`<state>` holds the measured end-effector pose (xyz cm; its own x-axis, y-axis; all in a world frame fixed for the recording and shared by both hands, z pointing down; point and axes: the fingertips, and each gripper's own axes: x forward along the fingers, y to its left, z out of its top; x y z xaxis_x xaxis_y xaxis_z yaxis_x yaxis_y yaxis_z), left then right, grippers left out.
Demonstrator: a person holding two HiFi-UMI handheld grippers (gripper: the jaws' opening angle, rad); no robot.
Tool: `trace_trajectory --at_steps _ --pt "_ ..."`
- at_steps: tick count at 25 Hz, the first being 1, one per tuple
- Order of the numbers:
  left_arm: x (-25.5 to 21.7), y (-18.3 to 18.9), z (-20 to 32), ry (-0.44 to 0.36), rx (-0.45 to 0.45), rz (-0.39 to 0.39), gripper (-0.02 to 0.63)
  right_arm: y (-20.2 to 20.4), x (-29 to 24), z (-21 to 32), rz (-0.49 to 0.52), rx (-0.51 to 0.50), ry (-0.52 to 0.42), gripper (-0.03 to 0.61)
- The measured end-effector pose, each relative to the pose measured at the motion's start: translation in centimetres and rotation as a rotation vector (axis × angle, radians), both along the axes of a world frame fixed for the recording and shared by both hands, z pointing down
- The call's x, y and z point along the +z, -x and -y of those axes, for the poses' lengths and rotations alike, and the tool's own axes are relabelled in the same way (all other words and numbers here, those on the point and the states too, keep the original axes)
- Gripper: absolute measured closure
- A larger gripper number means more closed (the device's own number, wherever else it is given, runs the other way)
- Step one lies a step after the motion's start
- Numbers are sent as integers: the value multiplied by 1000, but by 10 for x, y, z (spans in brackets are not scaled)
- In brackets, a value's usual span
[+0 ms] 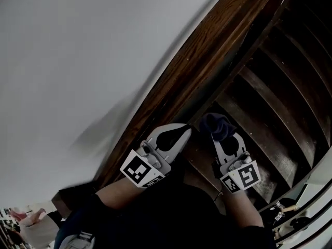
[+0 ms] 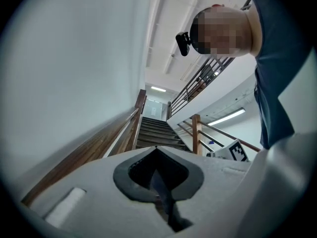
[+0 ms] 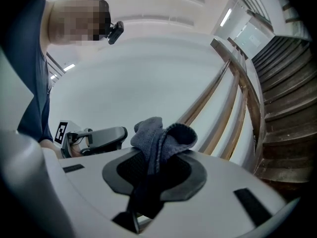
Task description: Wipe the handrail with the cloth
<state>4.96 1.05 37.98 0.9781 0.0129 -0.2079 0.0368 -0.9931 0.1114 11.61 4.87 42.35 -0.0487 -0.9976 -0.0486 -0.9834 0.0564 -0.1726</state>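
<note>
The right hand-held gripper point(image 1: 224, 138) pinches a dark grey cloth point(image 1: 218, 124) near the middle of the frame, just beside the brown wooden handrail point(image 1: 207, 56). The left hand-held gripper point(image 1: 185, 133) is squeezed closed (nothing inside it).

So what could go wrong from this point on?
1. The right gripper pinches the cloth as a bunched wad with little sticking out past the jaws, so hard plastic rather than fabric may scrape the handrail.
2. If that wad slips free, it would likely drop onto the stairs.
3. The left gripper is shut on nothing, so neither hand could readily grab the handrail if the person missteps.
</note>
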Motion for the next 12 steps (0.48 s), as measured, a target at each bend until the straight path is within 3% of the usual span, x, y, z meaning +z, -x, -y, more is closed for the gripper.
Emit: trace_trajectory --at_steps 5,12 --pt "-41 -19 53 11 20 32 609 -27 -46 62 -24 18 43 482" --pt "-80 -39 91 38 18 -8 609 -64 -86 102 -100 60 65 482"
